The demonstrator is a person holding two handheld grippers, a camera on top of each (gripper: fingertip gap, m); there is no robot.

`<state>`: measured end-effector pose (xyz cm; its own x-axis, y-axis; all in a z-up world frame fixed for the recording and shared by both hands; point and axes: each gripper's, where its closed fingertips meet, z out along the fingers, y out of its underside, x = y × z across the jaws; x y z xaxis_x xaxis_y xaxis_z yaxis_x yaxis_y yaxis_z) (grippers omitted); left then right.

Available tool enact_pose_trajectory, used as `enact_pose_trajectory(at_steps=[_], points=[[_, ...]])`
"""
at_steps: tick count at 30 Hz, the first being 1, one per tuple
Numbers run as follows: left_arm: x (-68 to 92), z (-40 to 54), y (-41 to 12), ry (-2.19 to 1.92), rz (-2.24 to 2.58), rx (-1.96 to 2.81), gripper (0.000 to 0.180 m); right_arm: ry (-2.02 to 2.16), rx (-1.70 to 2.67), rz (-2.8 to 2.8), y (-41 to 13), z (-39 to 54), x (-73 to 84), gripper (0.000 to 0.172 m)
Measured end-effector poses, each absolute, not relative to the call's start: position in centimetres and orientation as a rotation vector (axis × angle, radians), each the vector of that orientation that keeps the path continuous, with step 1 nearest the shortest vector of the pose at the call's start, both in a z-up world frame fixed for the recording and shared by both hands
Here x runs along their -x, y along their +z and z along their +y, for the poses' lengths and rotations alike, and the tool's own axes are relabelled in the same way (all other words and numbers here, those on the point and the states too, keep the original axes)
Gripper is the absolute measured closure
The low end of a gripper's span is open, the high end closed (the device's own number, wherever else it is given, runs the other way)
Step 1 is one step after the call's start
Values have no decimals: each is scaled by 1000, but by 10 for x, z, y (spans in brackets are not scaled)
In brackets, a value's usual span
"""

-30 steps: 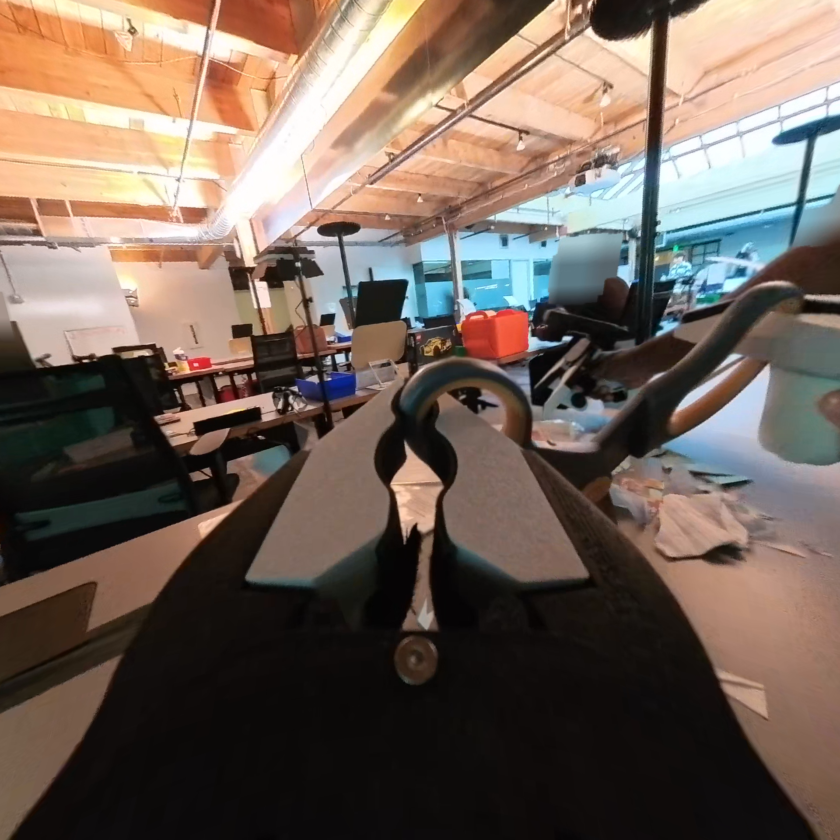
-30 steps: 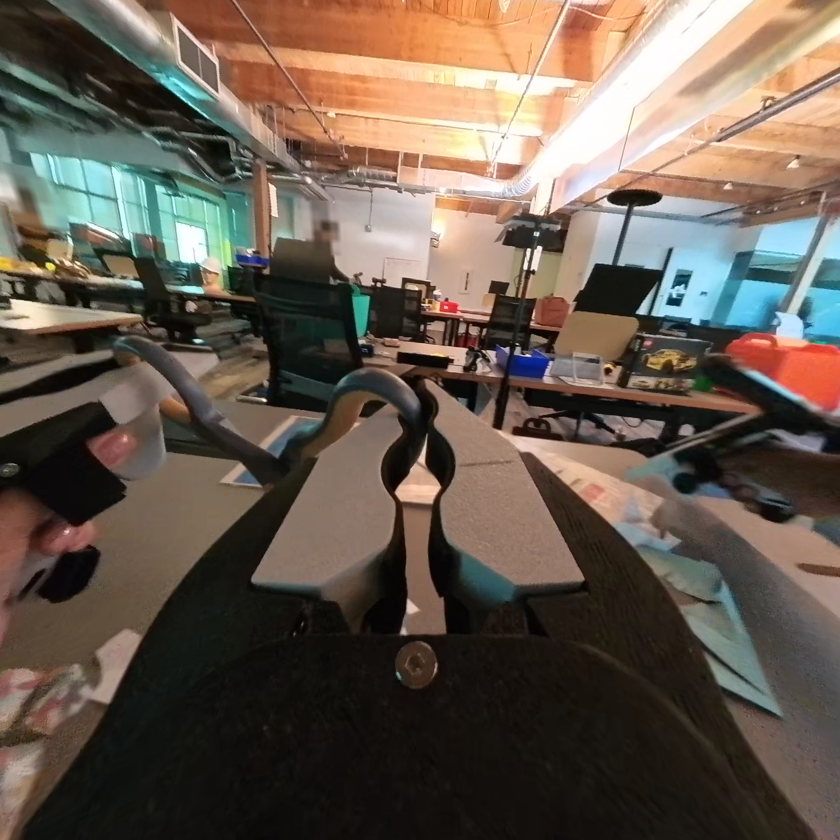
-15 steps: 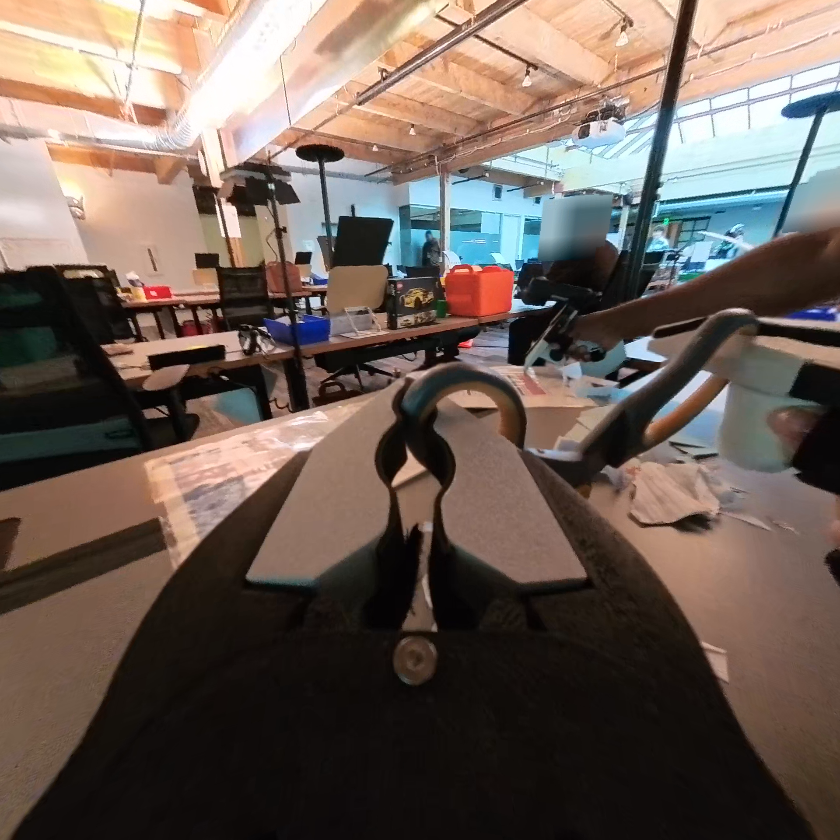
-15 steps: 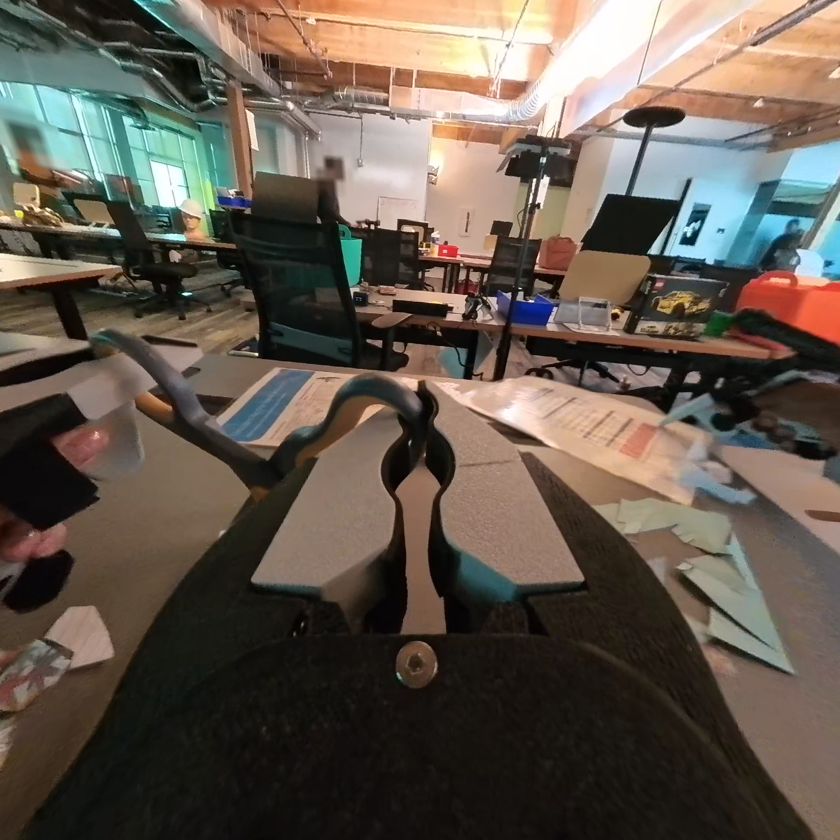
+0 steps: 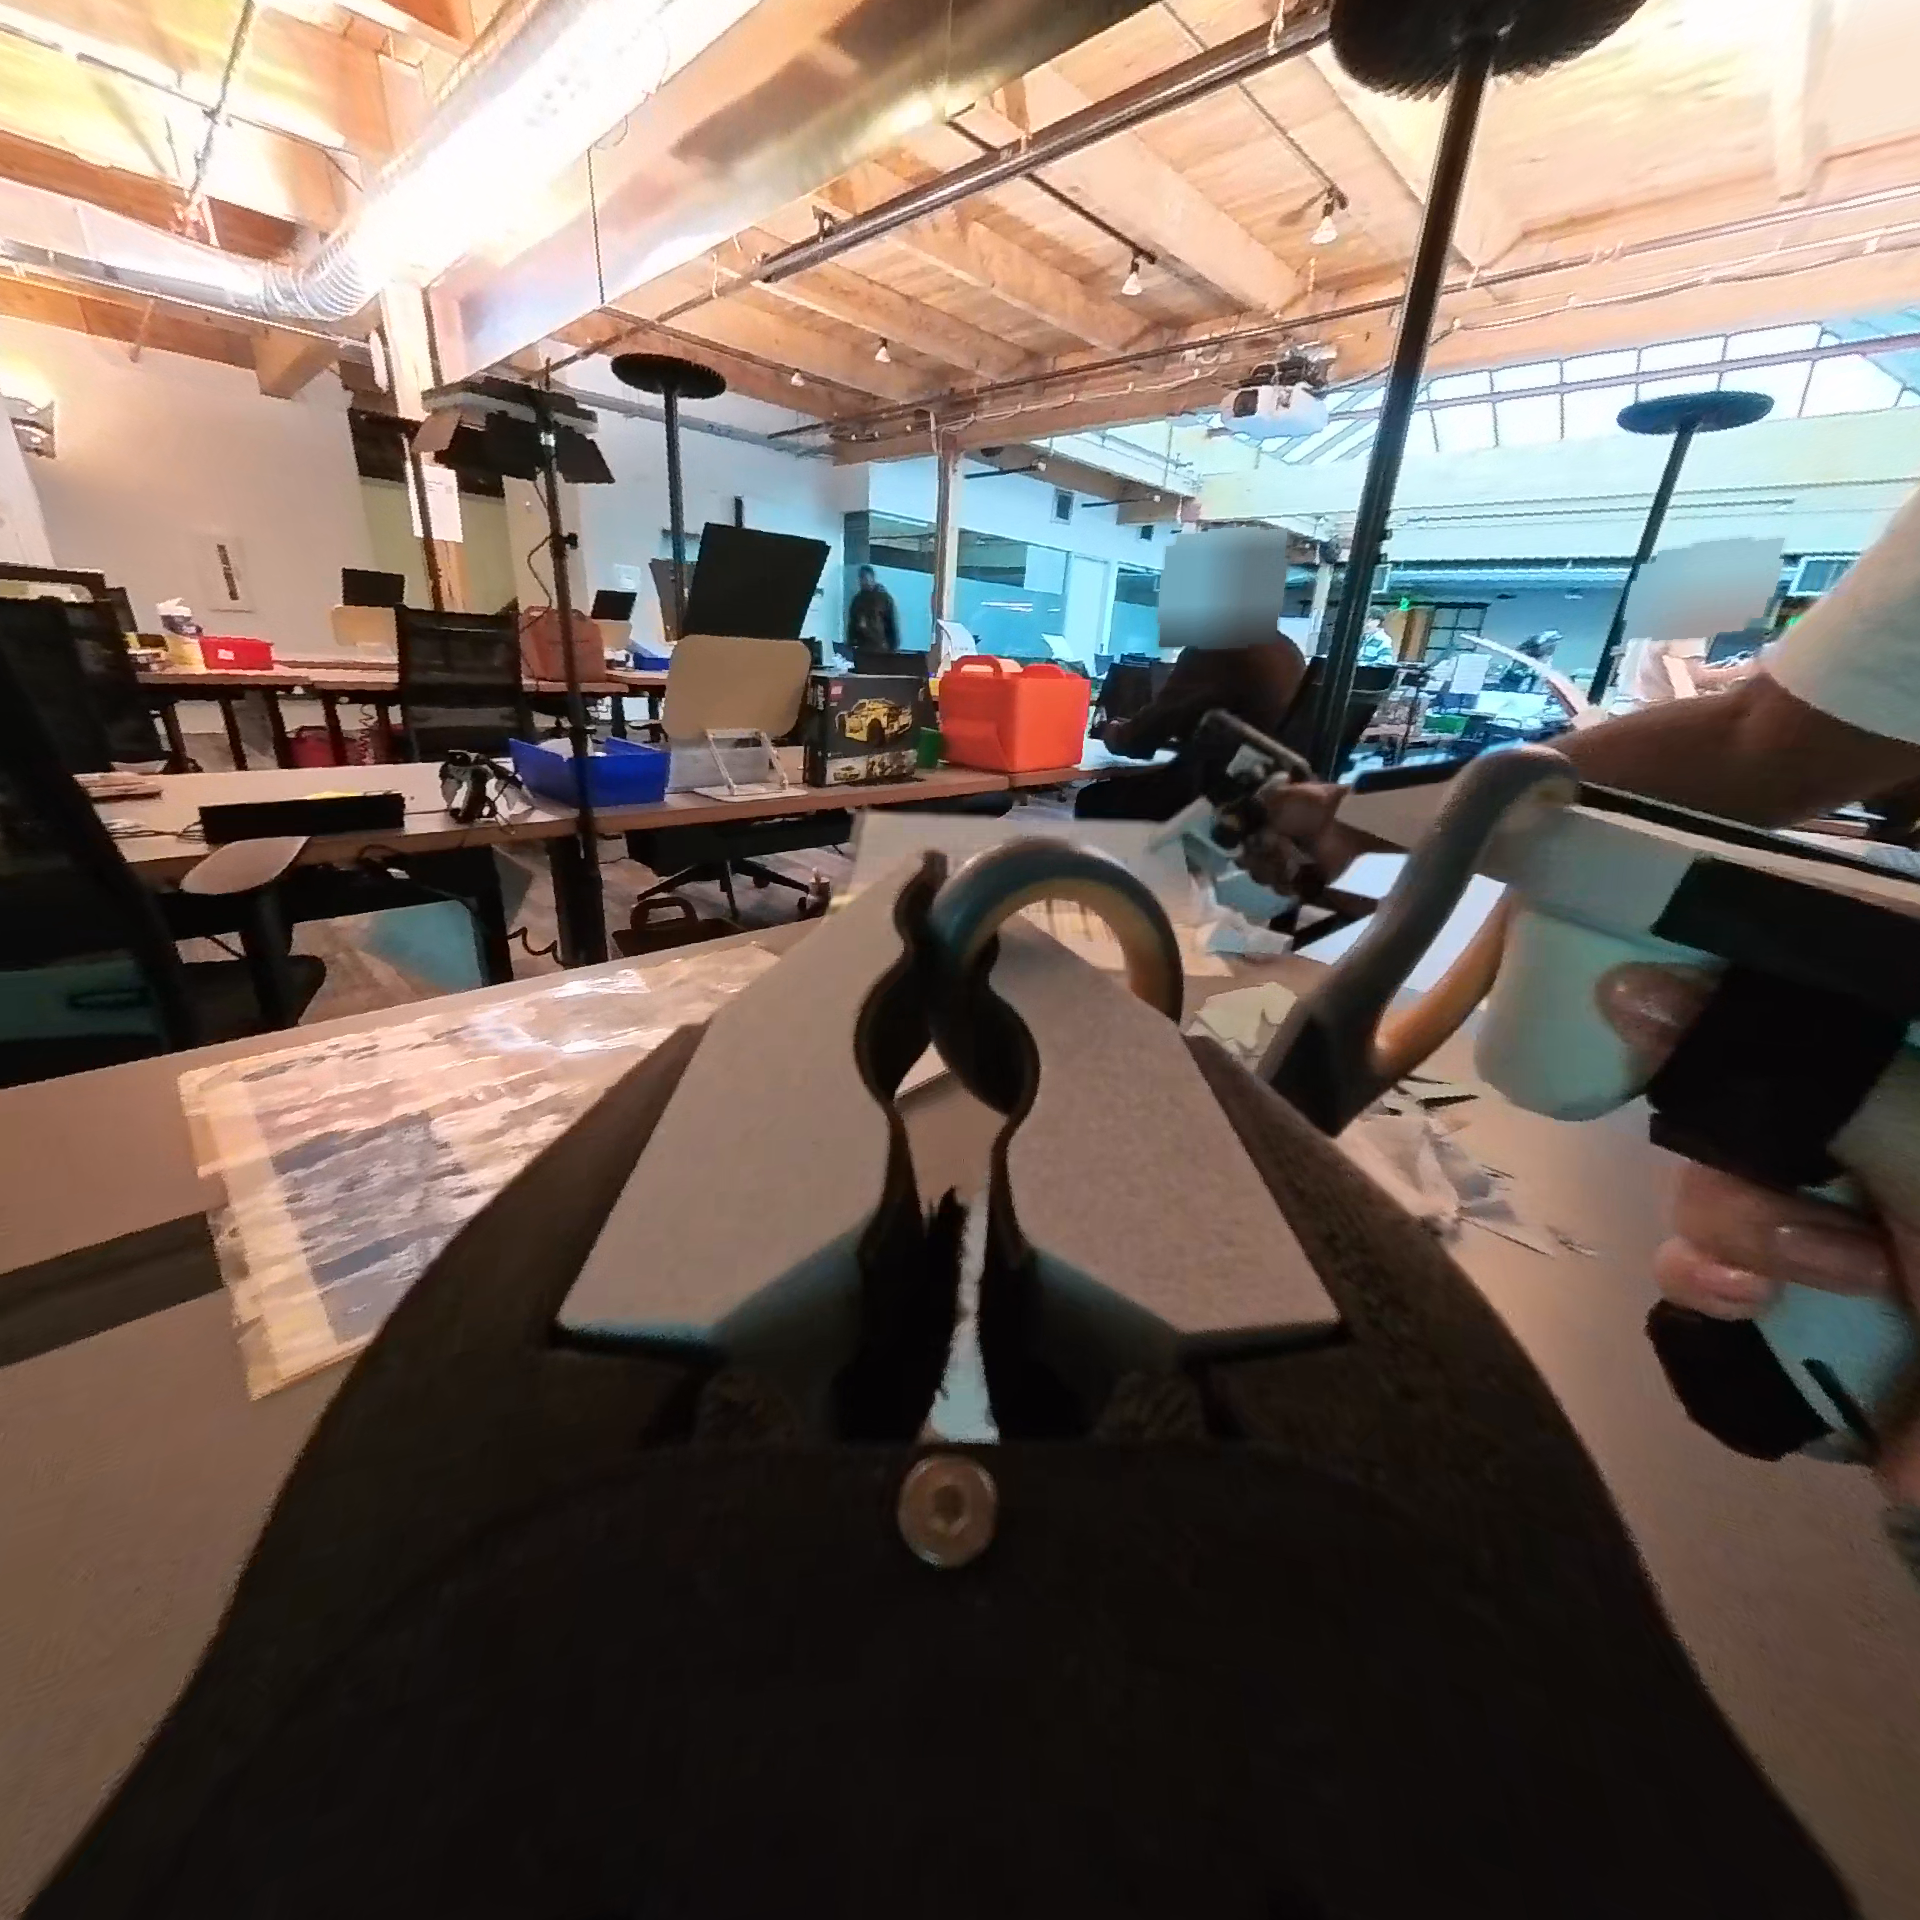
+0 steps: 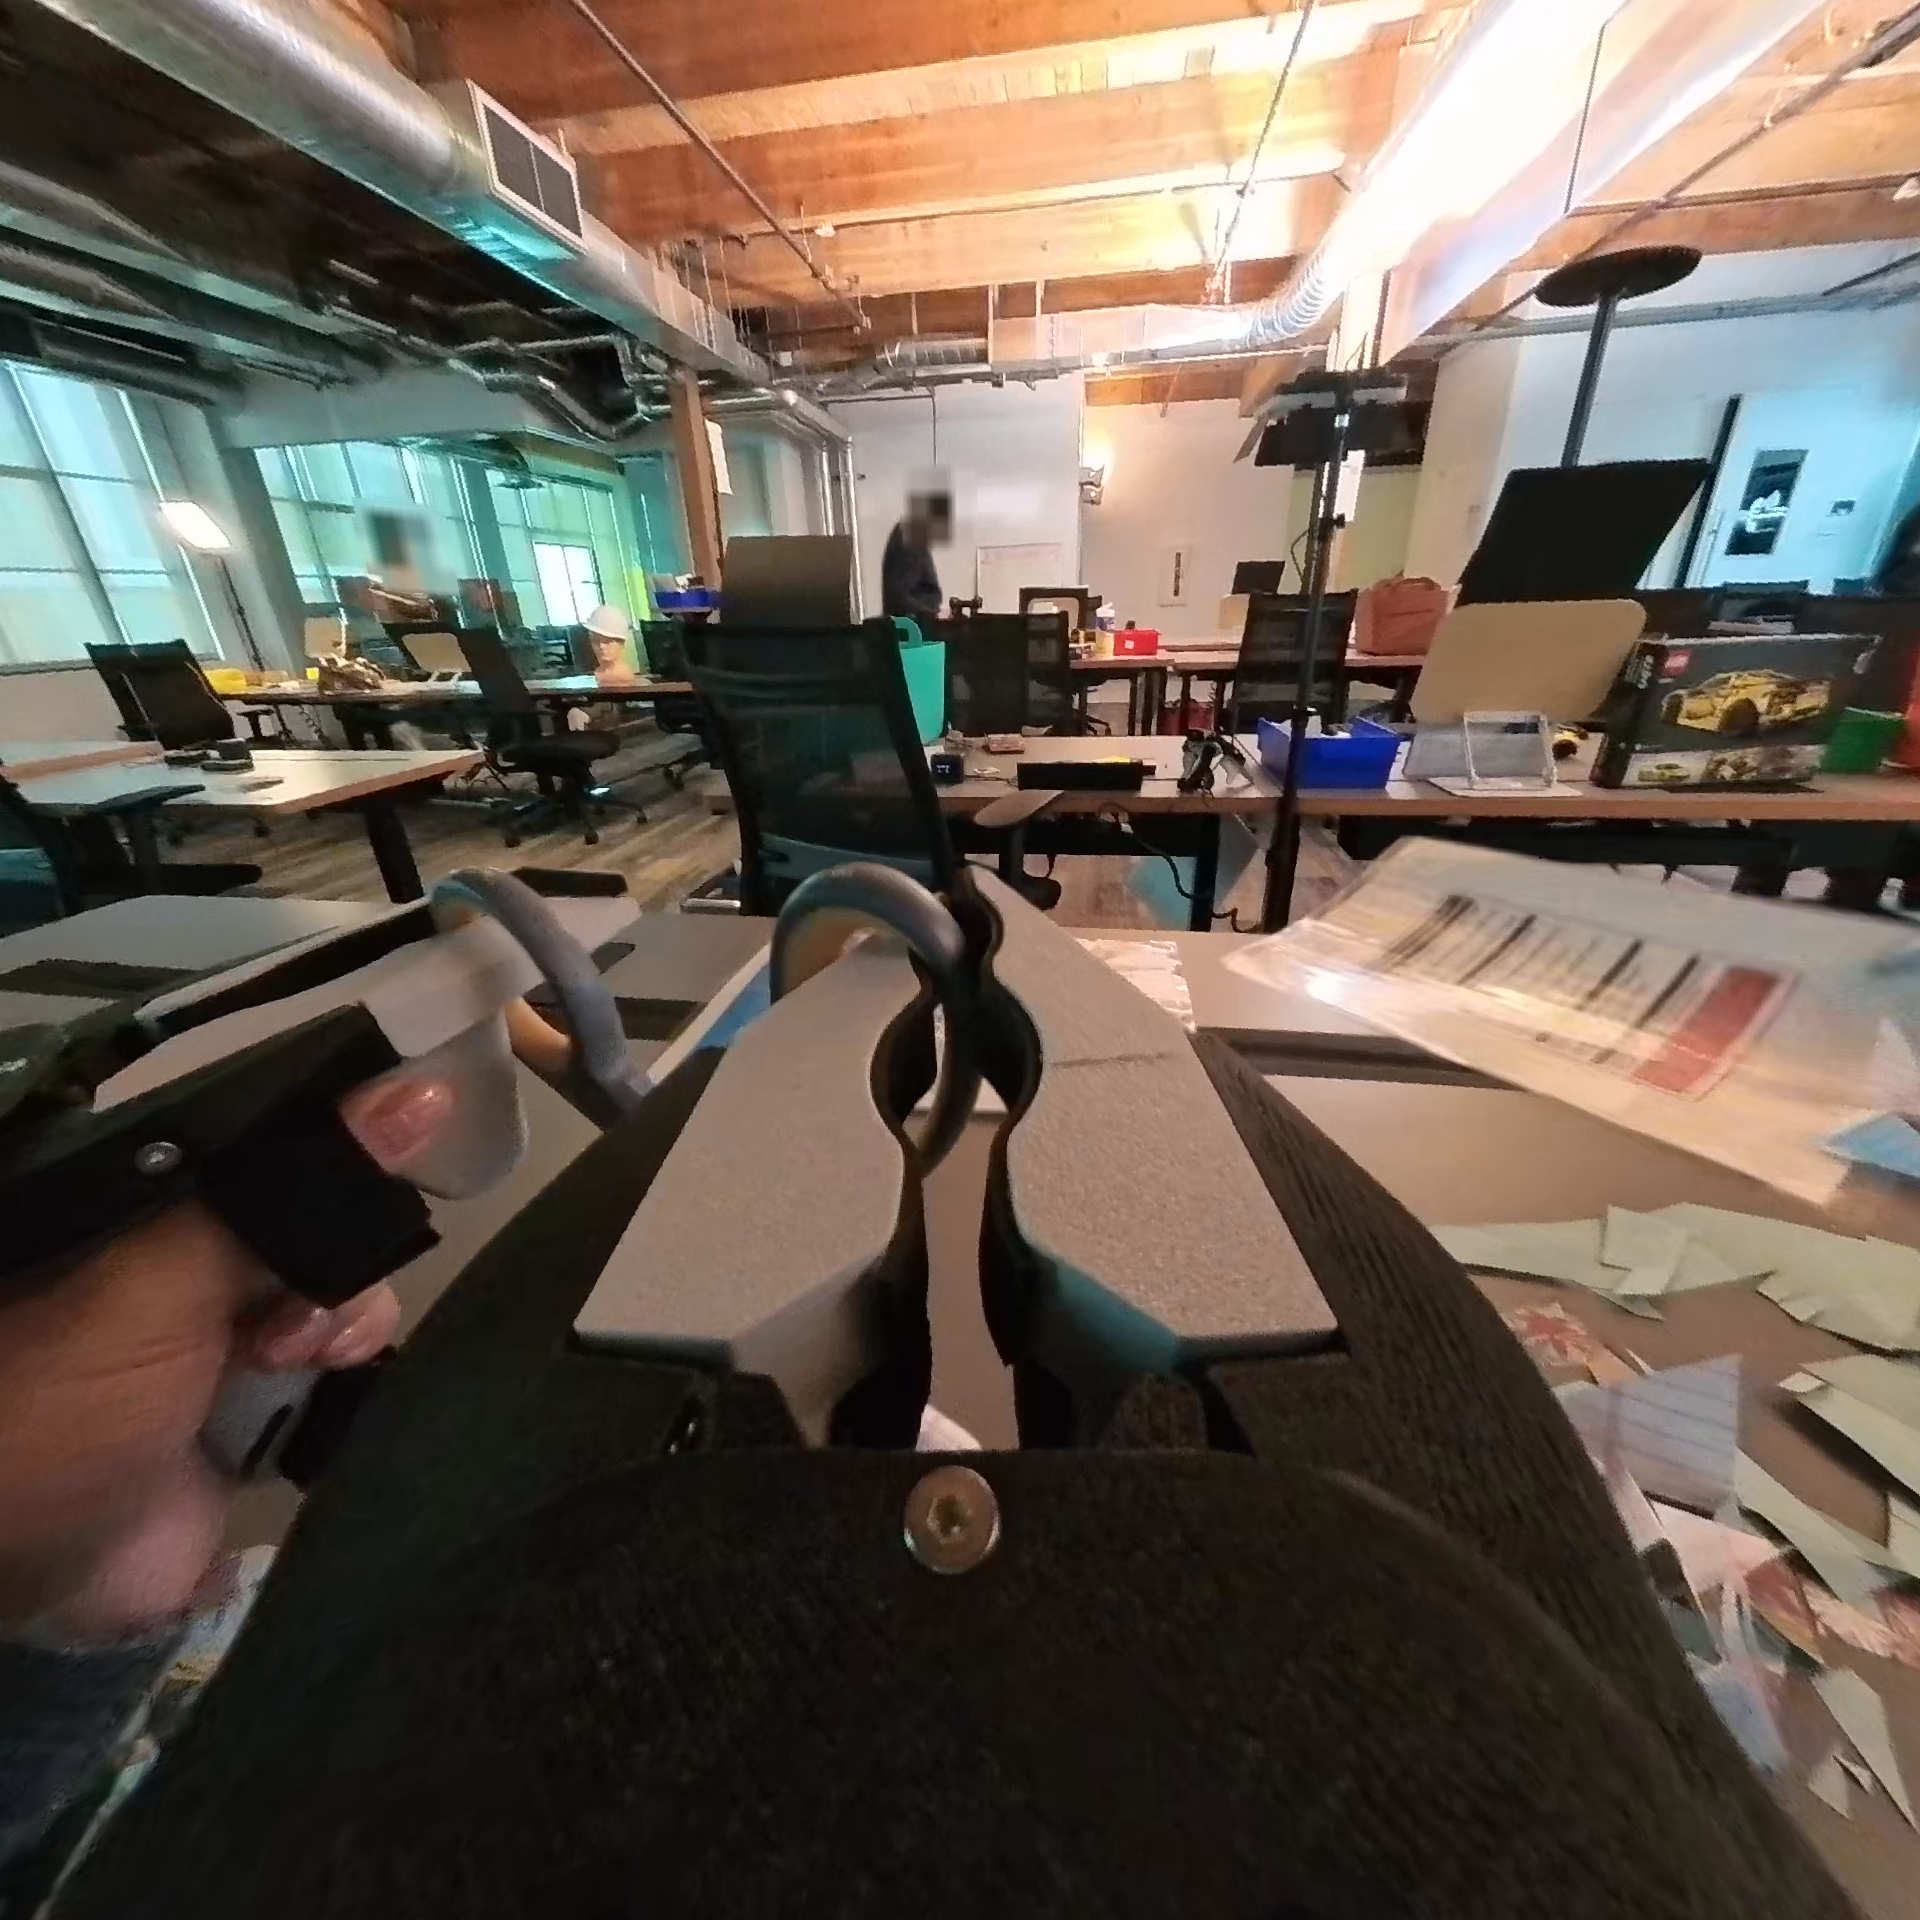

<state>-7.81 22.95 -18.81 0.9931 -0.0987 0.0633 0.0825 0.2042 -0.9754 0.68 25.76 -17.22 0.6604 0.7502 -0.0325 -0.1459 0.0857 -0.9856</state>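
The left tool (image 5: 951, 935) is closed, its grey fingers (image 5: 790, 1101) pinched at the tips on the left handle loop (image 5: 1049, 899), a grey-blue ring with a yellowish inner lining that looks like part of a pair of scissors. The ring arches over to the right of the fingertips, above the grey table (image 5: 125, 1455). The right tool (image 6: 961, 935) is closed in the same way on the right handle loop (image 6: 852, 909), which curves off to the left of its tips. The two tools are side by side and near each other, each gripped by a hand (image 6: 104, 1403), with the two handles running down toward each other between them. The blades are hidden behind the tool bodies. On the table beyond the left tool lies a clear-covered printed sheet (image 5: 416, 1101). To the right of the right tool, a second printed sheet (image 6: 1558, 987) is lifted off the table, with pale green paper scraps (image 6: 1662, 1262) and patterned cuttings scattered nearer the camera. Across the table another person's hand (image 5: 1288, 831) holds a further tool with crumpled paper at it. Behind are office tables, black chairs, a blue bin (image 5: 587, 774) and an orange box (image 5: 1013, 712).
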Motion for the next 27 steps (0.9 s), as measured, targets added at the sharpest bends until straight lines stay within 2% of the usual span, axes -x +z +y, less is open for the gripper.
enact_pose_trajectory(at_steps=[27], points=[[31, 213, -151, -181, -29, 1268, 180, 736, 1249, -575, -146, 220, 4, 172]])
